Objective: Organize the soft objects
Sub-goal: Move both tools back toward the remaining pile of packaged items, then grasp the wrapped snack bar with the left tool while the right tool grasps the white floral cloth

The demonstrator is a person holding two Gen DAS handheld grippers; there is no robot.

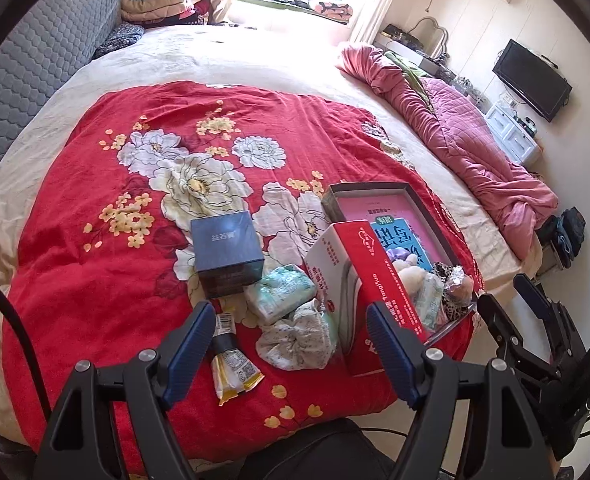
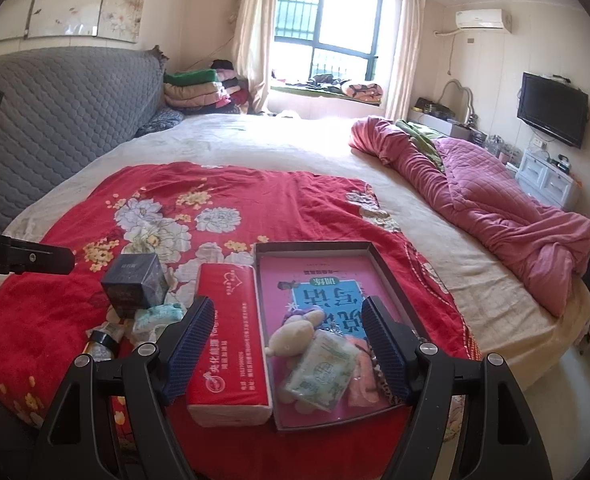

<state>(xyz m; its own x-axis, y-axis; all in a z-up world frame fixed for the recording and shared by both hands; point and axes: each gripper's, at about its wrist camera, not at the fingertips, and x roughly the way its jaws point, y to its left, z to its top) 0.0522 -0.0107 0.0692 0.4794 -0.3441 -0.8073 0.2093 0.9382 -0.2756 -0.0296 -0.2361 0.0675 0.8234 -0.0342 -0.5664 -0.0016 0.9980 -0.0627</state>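
Both the left gripper (image 1: pixel 289 330) and right gripper (image 2: pixel 283 340) hover with jaws wide apart, holding nothing. A white scrunchie (image 1: pixel 295 338) lies between the left jaws, outside the tray (image 2: pixel 391 276) ahead of the right jaws. Judging by this, the next pickup is starting: lower, close on it.

A bed (image 2: pixel 279 140) with a cream sheet fills the room, and a red flowered blanket (image 2: pixel 75 320) is spread over its near end. The right tongs (image 2: pixel 285 344) hang open and empty above the blanket. Between their fingers lies a shallow dark tray (image 2: pixel 315 247) lined with a pink and blue sheet; at its near end sit a cream plush toy (image 2: pixel 295 336), a pale green tissue pack (image 2: pixel 323 372) and something pink under it. Touching the tray's left side is a red tissue box (image 2: pixel 225 320). Further left stand a dark blue box (image 2: pixel 135 284), a small green packet (image 2: pixel 159 316) and a dark-capped tube (image 2: pixel 101 340). A rumpled pink quilt (image 2: pixel 495 208) lies at the right.
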